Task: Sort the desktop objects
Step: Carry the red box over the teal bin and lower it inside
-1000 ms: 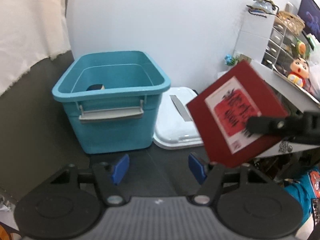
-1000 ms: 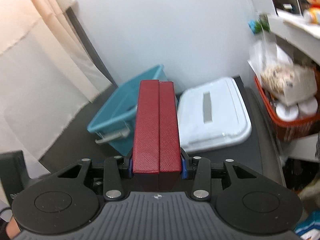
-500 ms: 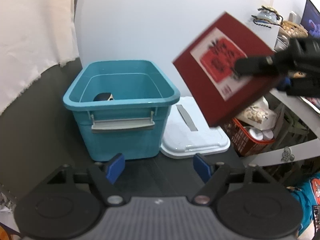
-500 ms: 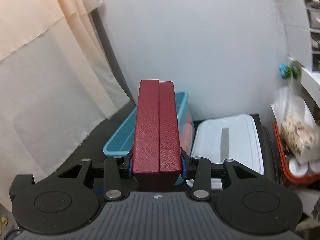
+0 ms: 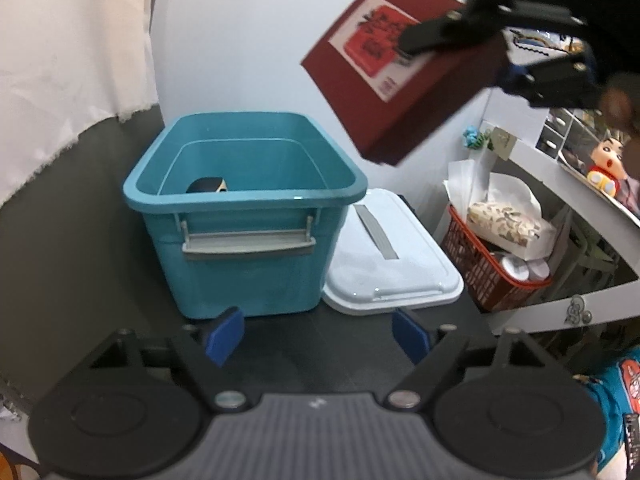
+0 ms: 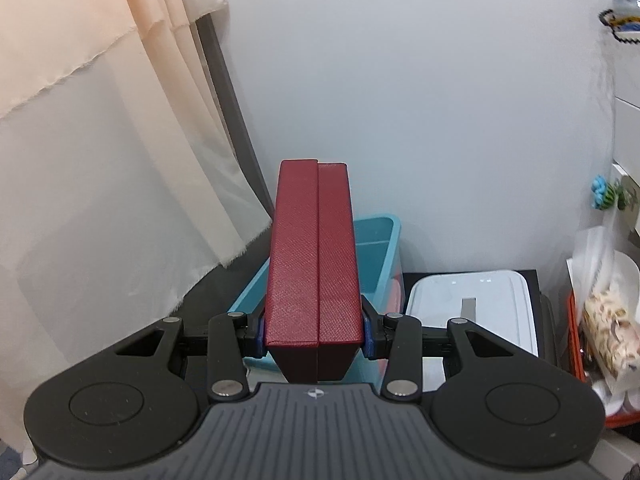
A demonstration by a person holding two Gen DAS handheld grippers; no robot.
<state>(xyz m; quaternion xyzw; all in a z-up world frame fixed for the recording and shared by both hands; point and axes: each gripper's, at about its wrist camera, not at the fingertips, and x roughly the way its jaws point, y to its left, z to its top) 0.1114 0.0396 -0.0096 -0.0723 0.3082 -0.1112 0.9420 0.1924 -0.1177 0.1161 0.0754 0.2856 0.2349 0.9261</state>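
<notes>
The teal bin (image 5: 244, 184) sits open at centre of the left view, one dark item (image 5: 206, 185) already on its floor at nine o'clock, its white lid (image 5: 384, 256) lying just beside it at three. Up at one o'clock hangs the red box (image 5: 400, 68), clamped by the right gripper (image 6: 314, 330) and, I'd judge, not yet in. The left gripper (image 5: 318, 338), low at six, is opening with nothing between its pads.

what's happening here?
A person with two handheld grippers is sorting desk items. The right gripper is clamped on a dark red box, held in the air above and to the right of the open teal bin. The left gripper is opening, with nothing between its fingers. The bin already holds one dark item; its white lid lies beside it.
</notes>
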